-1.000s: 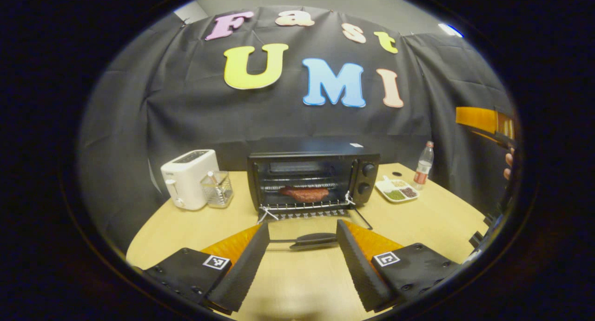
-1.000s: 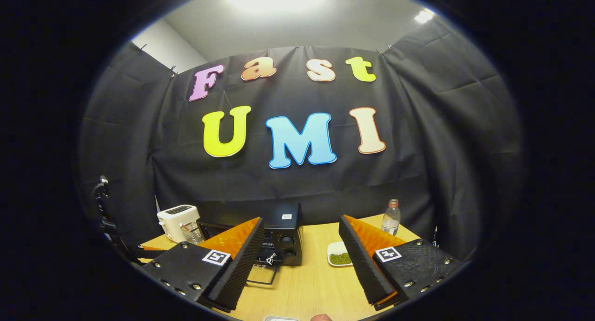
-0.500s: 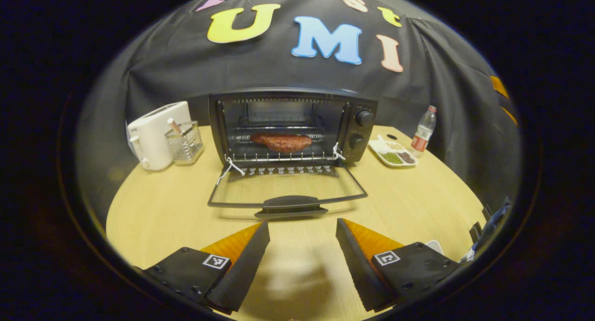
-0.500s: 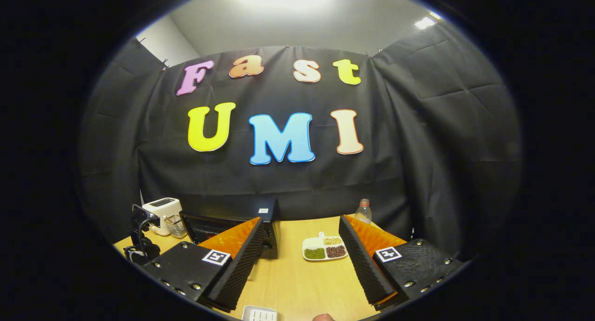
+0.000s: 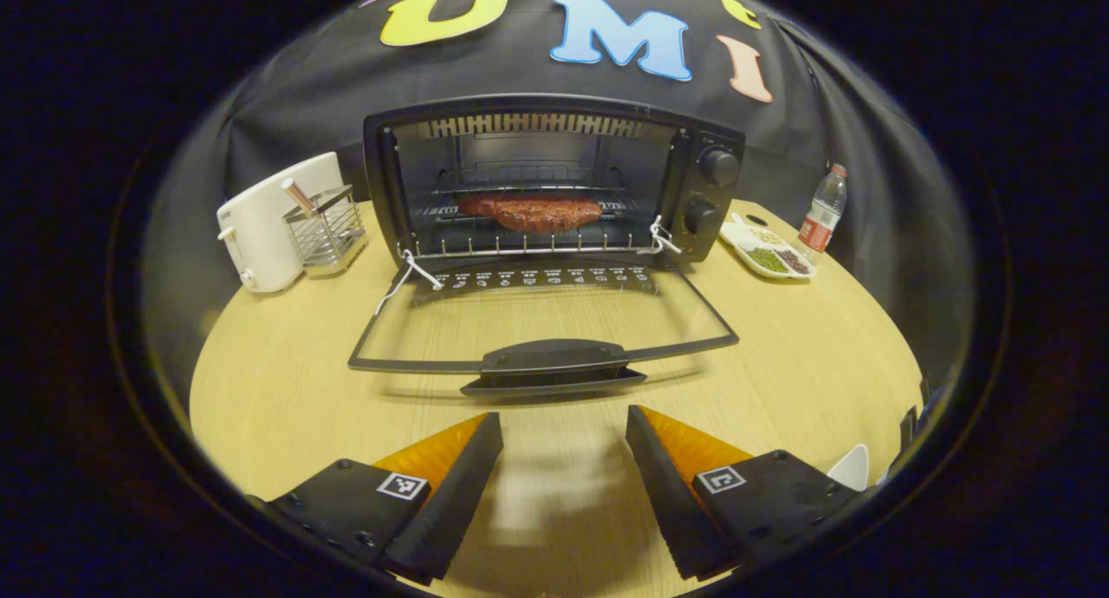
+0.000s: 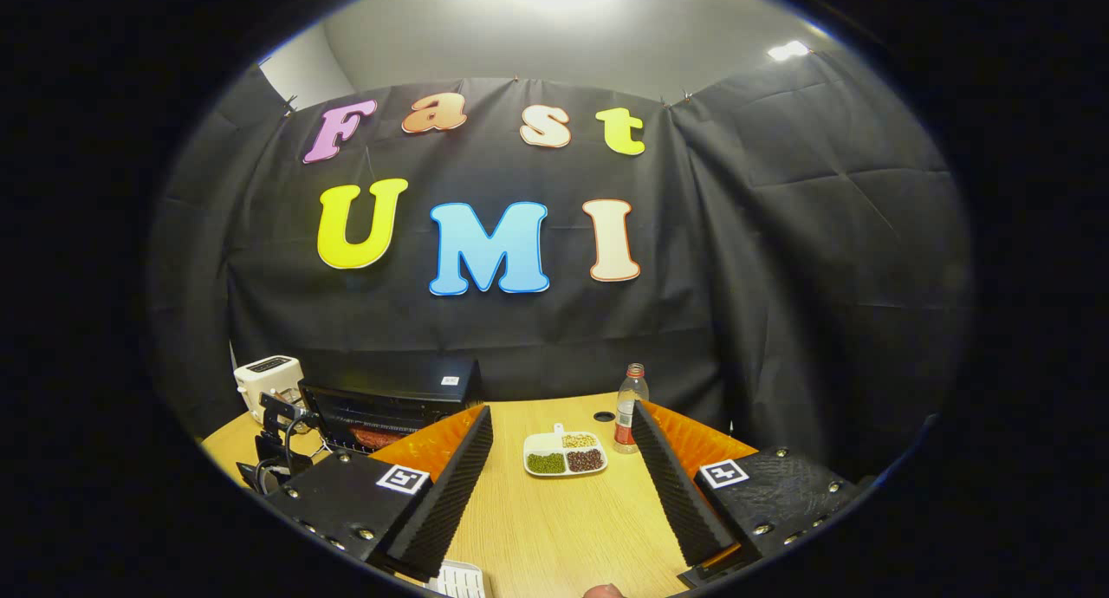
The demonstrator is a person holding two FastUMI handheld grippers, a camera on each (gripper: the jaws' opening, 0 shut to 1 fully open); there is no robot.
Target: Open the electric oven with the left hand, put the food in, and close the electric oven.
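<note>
The left tool [image 5: 563, 425] hangs released just in front of the door handle [image 5: 553, 366] of the open electric oven [image 5: 554, 182]; meat [image 5: 530, 212] lies on its rack. The right tool [image 6: 561, 425], also released, hovers over the worktop [image 6: 563, 520].

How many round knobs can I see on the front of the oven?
2. Both sit on the oven's right-hand panel, beside the open door: upper knob, lower knob right below it.
</note>
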